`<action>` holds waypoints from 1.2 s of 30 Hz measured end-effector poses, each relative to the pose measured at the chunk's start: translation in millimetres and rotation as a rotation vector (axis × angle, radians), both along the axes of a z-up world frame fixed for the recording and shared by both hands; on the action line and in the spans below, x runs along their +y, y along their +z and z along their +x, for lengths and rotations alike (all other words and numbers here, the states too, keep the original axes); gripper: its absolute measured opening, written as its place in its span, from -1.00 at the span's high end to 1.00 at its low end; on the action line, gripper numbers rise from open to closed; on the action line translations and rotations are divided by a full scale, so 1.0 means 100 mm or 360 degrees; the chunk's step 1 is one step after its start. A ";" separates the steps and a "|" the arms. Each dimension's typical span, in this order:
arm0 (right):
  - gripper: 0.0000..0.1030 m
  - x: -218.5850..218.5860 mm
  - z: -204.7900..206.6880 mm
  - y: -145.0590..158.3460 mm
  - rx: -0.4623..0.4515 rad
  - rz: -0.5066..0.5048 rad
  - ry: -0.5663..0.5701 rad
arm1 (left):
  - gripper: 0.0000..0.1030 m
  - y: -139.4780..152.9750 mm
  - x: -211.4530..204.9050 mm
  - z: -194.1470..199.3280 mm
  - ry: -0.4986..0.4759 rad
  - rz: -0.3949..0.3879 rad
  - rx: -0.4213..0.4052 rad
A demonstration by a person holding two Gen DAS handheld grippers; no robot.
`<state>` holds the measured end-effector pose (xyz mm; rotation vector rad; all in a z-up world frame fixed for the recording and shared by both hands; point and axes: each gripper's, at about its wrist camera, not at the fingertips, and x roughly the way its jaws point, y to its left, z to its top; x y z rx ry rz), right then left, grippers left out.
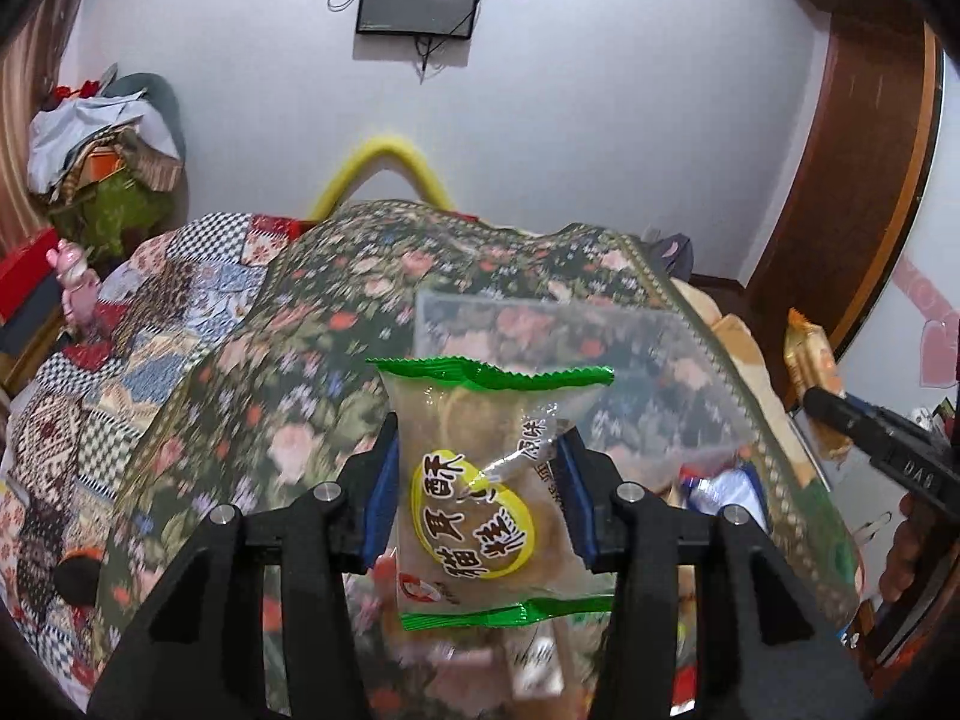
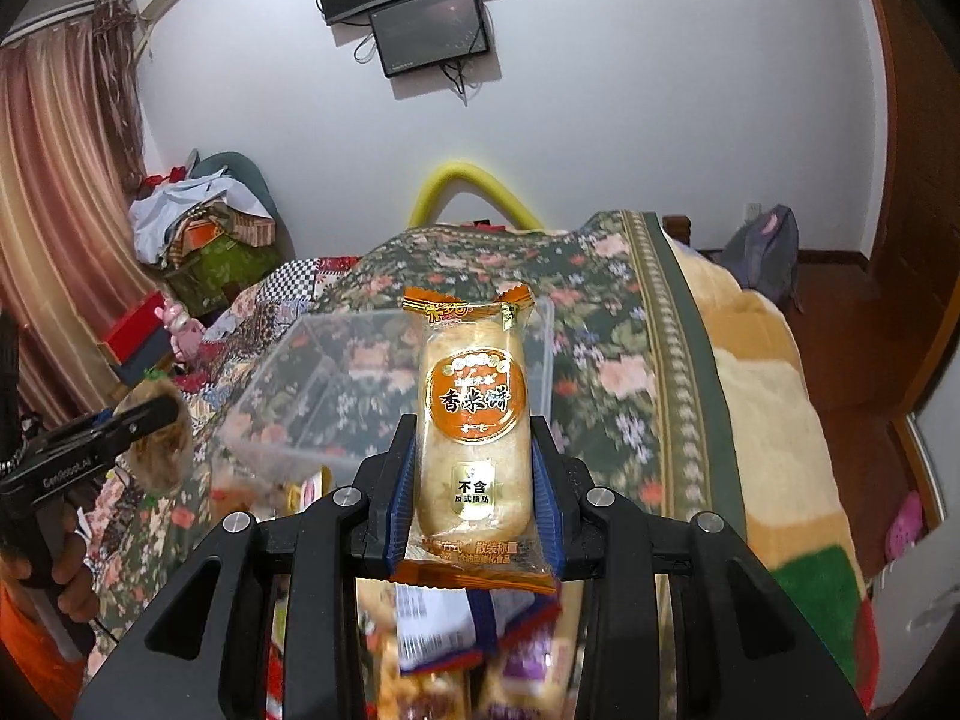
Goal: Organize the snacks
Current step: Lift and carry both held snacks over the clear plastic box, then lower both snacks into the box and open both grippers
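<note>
Both grippers grip packets above the flowered quilt (image 2: 600,312). Ahead of and below them sits the clear bin (image 2: 336,372), a rigid plastic box, long side running across; the right gripper (image 2: 474,480) looks nearer its rim. It pinches an orange packet (image 2: 474,420), a plump rice cake, upright. The left gripper (image 1: 477,498) clamps a green packet (image 1: 480,480) of crinkly film, also lengthwise.

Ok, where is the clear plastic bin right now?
The clear plastic bin sits on the floral bedspread, just beyond both grippers: behind the orange-wrapped snack in the right wrist view and the green-edged snack in the left.
</note>
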<state>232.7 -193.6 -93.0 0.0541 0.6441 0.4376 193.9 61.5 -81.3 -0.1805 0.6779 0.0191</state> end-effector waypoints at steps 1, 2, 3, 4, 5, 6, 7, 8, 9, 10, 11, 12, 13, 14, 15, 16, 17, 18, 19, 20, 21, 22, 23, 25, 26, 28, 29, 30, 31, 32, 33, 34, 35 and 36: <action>0.39 0.02 0.04 0.00 -0.0002 -0.0001 0.0005 | 0.09 0.02 -0.01 0.07 -0.0009 -0.0009 -0.0001; 0.39 0.04 0.06 0.00 -0.0007 -0.0005 0.0008 | 0.09 0.03 -0.03 0.14 -0.0016 -0.0009 -0.0003; 0.39 0.07 0.11 0.00 -0.0009 -0.0011 0.0009 | 0.09 0.04 -0.05 0.21 -0.0020 0.0001 -0.0007; 0.39 0.09 0.12 -0.01 -0.0009 -0.0015 0.0011 | 0.09 0.05 -0.06 0.26 -0.0022 0.0011 -0.0009; 0.39 0.11 0.16 -0.01 -0.0008 -0.0024 0.0014 | 0.09 0.05 -0.07 0.32 -0.0028 0.0021 -0.0010; 0.39 0.14 0.21 -0.02 -0.0007 -0.0035 0.0016 | 0.09 0.05 -0.08 0.39 -0.0034 0.0028 -0.0010; 0.39 0.16 0.25 -0.04 -0.0004 -0.0046 0.0016 | 0.09 0.05 -0.09 0.43 -0.0036 0.0032 -0.0007; 0.39 0.18 0.28 -0.04 0.0003 -0.0057 0.0016 | 0.09 0.05 -0.09 0.50 -0.0040 0.0036 -0.0003; 0.39 0.21 0.33 -0.07 0.0016 -0.0068 0.0016 | 0.09 0.03 -0.10 0.56 -0.0042 0.0040 0.0004; 0.39 0.21 0.35 -0.08 0.0026 -0.0071 0.0017 | 0.09 0.02 -0.11 0.60 -0.0044 0.0044 0.0009; 0.39 0.24 0.40 -0.12 0.0046 -0.0078 0.0023 | 0.09 0.01 -0.12 0.65 -0.0044 0.0053 0.0014; 0.39 0.26 0.44 -0.15 0.0063 -0.0093 0.0027 | 0.09 -0.02 -0.12 0.71 -0.0044 0.0063 0.0020; 0.39 0.27 0.48 -0.17 0.0072 -0.0106 0.0028 | 0.09 -0.04 -0.14 0.76 -0.0042 0.0074 0.0029; 0.39 0.29 0.53 -0.20 0.0087 -0.0129 0.0028 | 0.09 -0.07 -0.14 0.81 -0.0043 0.0078 0.0039; 0.39 0.32 0.57 -0.24 0.0102 -0.0146 0.0032 | 0.09 -0.10 -0.15 0.86 -0.0046 0.0080 0.0049; 0.39 0.33 0.60 -0.26 0.0117 -0.0156 0.0036 | 0.09 -0.13 -0.15 0.90 -0.0048 0.0084 0.0057; 0.39 0.34 0.64 -0.30 0.0137 -0.0167 0.0037 | 0.09 -0.17 -0.16 0.95 -0.0047 0.0091 0.0070; 0.39 0.36 0.67 -0.33 0.0157 -0.0173 0.0040 | 0.09 -0.20 -0.16 0.98 -0.0045 0.0095 0.0084; 0.39 0.37 0.71 -0.36 0.0181 -0.0181 0.0048 | 0.09 -0.24 -0.17 1.03 -0.0046 0.0095 0.0104; 0.39 0.38 0.74 -0.39 0.0197 -0.0187 0.0052 | 0.09 -0.29 -0.17 1.07 -0.0050 0.0093 0.0124; 0.39 0.39 0.77 -0.41 0.0216 -0.0197 0.0058 | 0.09 -0.33 -0.18 1.11 -0.0053 0.0096 0.0153; 0.39 0.40 0.79 -0.43 0.0229 -0.0208 0.0067 | 0.09 -0.36 -0.18 1.14 -0.0063 0.0095 0.0176; 0.39 0.42 0.80 -0.45 0.0240 -0.0221 0.0076 | 0.09 -0.41 -0.18 1.17 -0.0081 0.0089 0.0201; 0.39 0.44 0.81 -0.48 0.0260 -0.0245 0.0093 | 0.09 -0.48 -0.20 1.21 -0.0096 0.0090 0.0239; 0.39 0.45 0.83 -0.49 0.0251 -0.0245 0.0095 | 0.08 -0.51 -0.20 1.23 -0.0102 0.0095 0.0253; 0.39 0.45 0.82 -0.51 0.0272 -0.0252 0.0111 | 0.08 -0.57 -0.22 1.25 -0.0111 0.0107 0.0276; 0.39 0.45 0.82 -0.52 0.0279 -0.0257 0.0115 | 0.08 -0.59 -0.22 1.26 -0.0114 0.0110 0.0289; 0.38 0.45 0.81 -0.53 0.0284 -0.0261 0.0121 | 0.08 -0.63 -0.23 1.27 -0.0122 0.0110 0.0310; 0.38 0.45 0.81 -0.53 0.0284 -0.0263 0.0125 | 0.08 -0.65 -0.23 1.28 -0.0132 0.0107 0.0317; 0.38 0.46 0.81 -0.53 0.0287 -0.0266 0.0126 | 0.08 -0.66 -0.24 1.28 -0.0142 0.0109 0.0322; 0.38 0.46 0.82 -0.53 0.0292 -0.0266 0.0126 | 0.07 -0.68 -0.25 1.27 -0.0151 0.0112 0.0329; 0.38 0.47 0.81 -0.53 0.0303 -0.0268 0.0129 | 0.06 -0.69 -0.26 1.27 -0.0156 0.0113 0.0334; 0.37 0.48 0.81 -0.53 0.0306 -0.0271 0.0129 | 0.05 -0.69 -0.26 1.25 -0.0166 0.0111 0.0335; 0.35 0.48 0.80 -0.52 0.0301 -0.0277 0.0122 | 0.02 -0.69 -0.27 1.24 -0.0174 0.0108 0.0337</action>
